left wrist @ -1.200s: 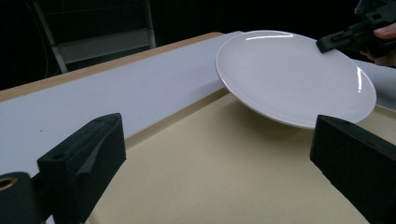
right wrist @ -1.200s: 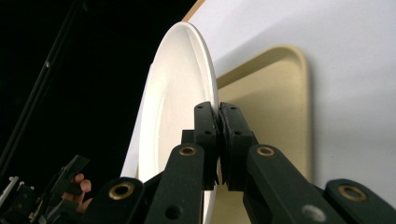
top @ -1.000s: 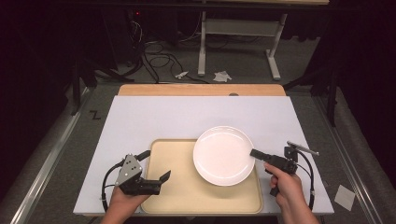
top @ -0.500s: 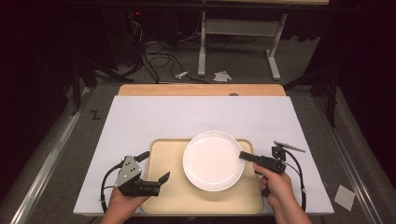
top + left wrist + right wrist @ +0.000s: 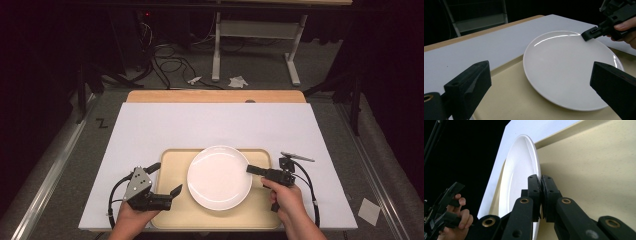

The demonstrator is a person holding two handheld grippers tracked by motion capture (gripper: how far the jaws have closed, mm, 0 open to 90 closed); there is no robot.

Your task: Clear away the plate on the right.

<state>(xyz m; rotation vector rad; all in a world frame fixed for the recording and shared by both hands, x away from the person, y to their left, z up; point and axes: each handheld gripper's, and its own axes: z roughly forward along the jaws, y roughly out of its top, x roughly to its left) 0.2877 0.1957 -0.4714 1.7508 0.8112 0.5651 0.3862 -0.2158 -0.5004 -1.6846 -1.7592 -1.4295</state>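
High view: right tool (image 5: 251,169) clamped on plate (image 5: 219,177) rim over tray (image 5: 172,172); left tool (image 5: 165,178) apart, nr tray.

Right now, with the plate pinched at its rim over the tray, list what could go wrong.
1. The right hand-held gripper clamps only the white plate's thin rim, so the plate could slip or tilt.
2. The open left hand-held gripper sits close beside it over the tray; the two might collide.
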